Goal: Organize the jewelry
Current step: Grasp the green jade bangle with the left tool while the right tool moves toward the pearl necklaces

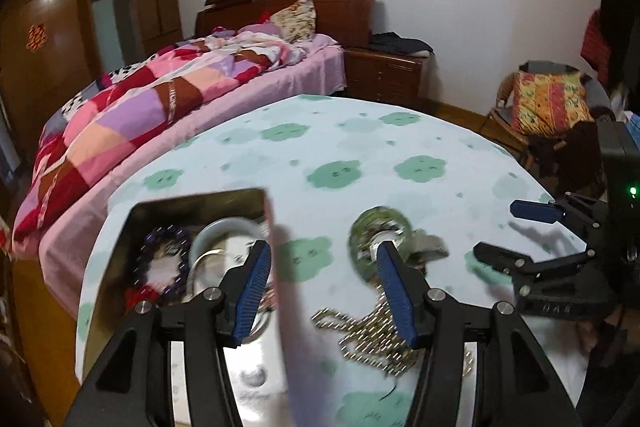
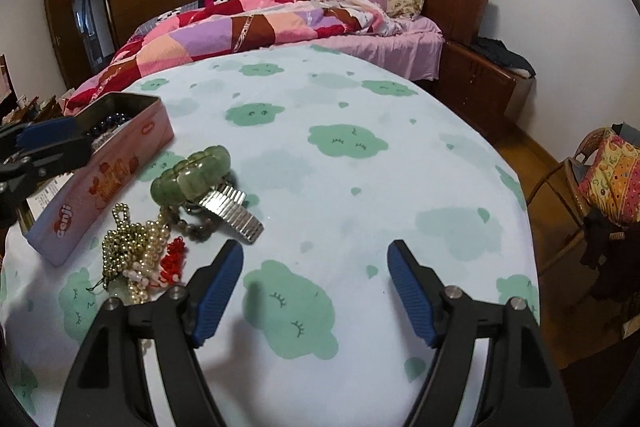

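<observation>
Pink tin (image 2: 100, 171): open, at 10 o'clock on the desk (image 2: 360, 187).
Jade bracelet (image 2: 192, 173): beside tin, touching steel band (image 2: 236, 213).
Left gripper (image 1: 320, 291): jaws apart, empty, straddling the tin's wall.
Right gripper (image 2: 316, 291): jaws apart, empty.

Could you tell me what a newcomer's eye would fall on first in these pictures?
Probably the heap of jewelry on the cloud-print tablecloth: a chunky green bracelet propped on a silver watch band, with gold beads tangled in front. Left of it stands an open pink tin holding more pieces, and behind the table a bright patchwork quilt covers the bed.
</observation>
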A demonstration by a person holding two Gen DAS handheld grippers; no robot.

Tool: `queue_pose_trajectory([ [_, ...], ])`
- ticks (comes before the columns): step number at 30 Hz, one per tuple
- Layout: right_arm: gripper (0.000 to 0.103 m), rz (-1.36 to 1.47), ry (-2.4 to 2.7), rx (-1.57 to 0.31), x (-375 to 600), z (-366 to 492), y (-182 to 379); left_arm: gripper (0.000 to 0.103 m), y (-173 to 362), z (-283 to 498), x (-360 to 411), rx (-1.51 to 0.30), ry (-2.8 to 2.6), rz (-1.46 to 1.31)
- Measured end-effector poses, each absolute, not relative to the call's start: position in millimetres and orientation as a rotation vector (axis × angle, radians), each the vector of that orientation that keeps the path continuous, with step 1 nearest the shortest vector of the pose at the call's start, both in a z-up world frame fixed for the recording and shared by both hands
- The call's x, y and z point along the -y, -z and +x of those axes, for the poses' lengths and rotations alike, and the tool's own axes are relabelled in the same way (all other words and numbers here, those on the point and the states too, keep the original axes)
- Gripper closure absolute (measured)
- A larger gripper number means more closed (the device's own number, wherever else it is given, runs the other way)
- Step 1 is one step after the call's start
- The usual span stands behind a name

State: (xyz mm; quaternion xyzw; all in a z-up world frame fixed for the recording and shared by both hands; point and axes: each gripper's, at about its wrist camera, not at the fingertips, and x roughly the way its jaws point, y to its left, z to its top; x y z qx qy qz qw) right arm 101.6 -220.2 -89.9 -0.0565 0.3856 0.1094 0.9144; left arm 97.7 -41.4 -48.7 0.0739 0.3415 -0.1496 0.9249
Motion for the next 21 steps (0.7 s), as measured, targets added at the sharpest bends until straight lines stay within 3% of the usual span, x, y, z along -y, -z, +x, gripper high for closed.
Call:
queue_pose_trajectory([
  [19, 0.025, -0.046, -0.187, -0.785, 236.6, 106.8, 89.3, 0.048, 85.5, 129.2, 105.1, -0.794, 0.383, 0.223],
  [20, 0.025, -0.046, -0.187, -0.784, 236.1, 106.5, 89.4, 0.049, 87.5, 129.8, 106.5, -0.800, 0.389, 0.224],
  [21, 0.025, -0.046, -0.186, -0.783, 235.8, 106.5, 89.3, 0.058, 89.4, 130.3, 107.5, -0.806, 0.395, 0.226],
])
